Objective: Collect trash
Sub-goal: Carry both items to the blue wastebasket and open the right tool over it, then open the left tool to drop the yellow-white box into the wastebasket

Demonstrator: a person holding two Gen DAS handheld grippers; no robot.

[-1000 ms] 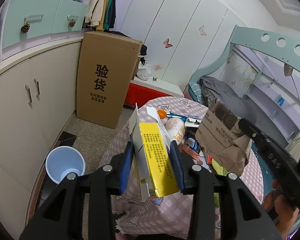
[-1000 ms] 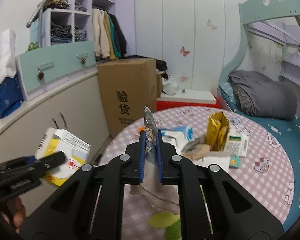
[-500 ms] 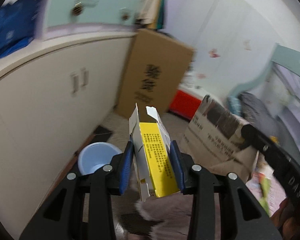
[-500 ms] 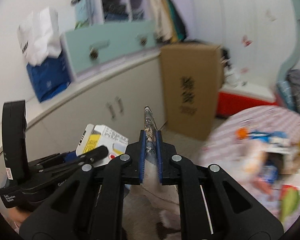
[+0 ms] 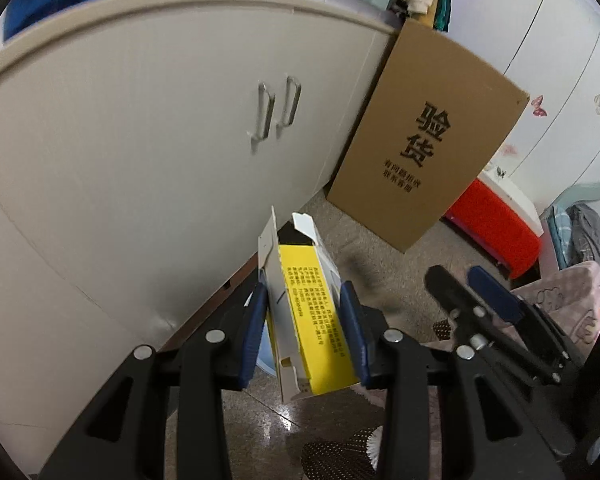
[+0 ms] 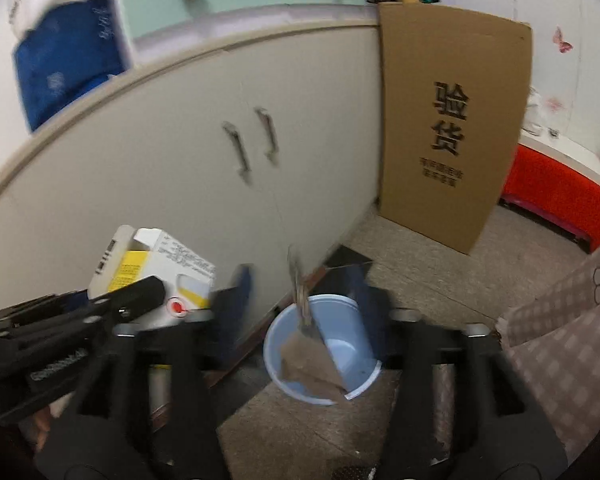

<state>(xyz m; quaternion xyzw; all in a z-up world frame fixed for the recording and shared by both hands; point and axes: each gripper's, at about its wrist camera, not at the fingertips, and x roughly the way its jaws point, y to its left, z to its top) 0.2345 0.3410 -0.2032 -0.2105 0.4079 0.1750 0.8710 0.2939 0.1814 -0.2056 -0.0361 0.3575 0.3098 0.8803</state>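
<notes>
Releasing over the blue bin (image 6: 324,354): my right gripper (image 6: 300,300) has just been opening, brown paper bag (image 6: 310,364) dropping free at lower centre; my left gripper (image 5: 304,330) clamps the upright yellow carton (image 5: 306,312), left of the bin.

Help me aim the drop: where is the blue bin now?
In the right wrist view the blue bin stands on the floor at lower centre, against the white cabinet, below the falling brown paper bag.

Tall cardboard box (image 5: 428,140): large black "验货"; smaller lines beneath illegible. Yellow carton (image 5: 308,312) print unreadable.
</notes>
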